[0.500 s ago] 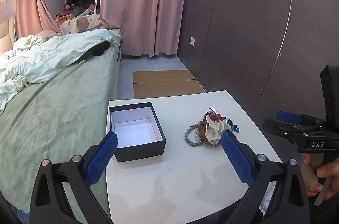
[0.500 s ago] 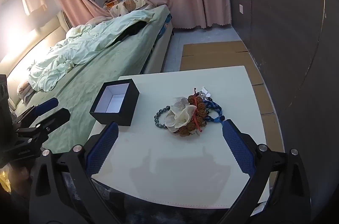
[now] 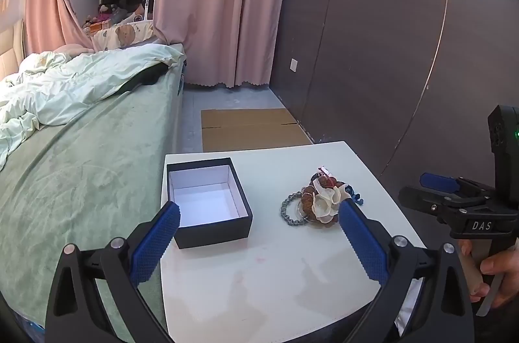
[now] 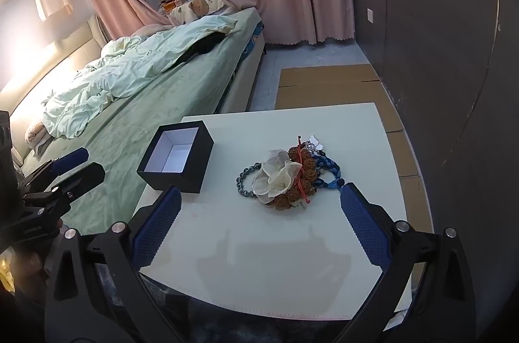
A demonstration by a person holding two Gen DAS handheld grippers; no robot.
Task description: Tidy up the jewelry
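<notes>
A heap of jewelry [image 3: 319, 202] lies on the white table [image 3: 275, 271]: a cream flower piece, brown bead bracelet, grey bead bracelet [image 3: 289, 211] and blue cord. It also shows in the right wrist view [image 4: 288, 177]. An open black box [image 3: 207, 202] with a white, empty inside stands left of it, also in the right wrist view [image 4: 176, 159]. My left gripper [image 3: 259, 219] is open and empty above the table's near part. My right gripper [image 4: 259, 203] is open and empty, just short of the heap.
A bed [image 3: 65, 148] with green sheet and pale duvet runs along the table's left side. A dark panel wall [image 3: 389, 67] stands right. Flat cardboard [image 3: 249, 128] lies on the floor beyond the table. Pink curtains [image 3: 220, 2] hang behind.
Both grippers have shifted slightly; the jewelry and the box have not moved.
</notes>
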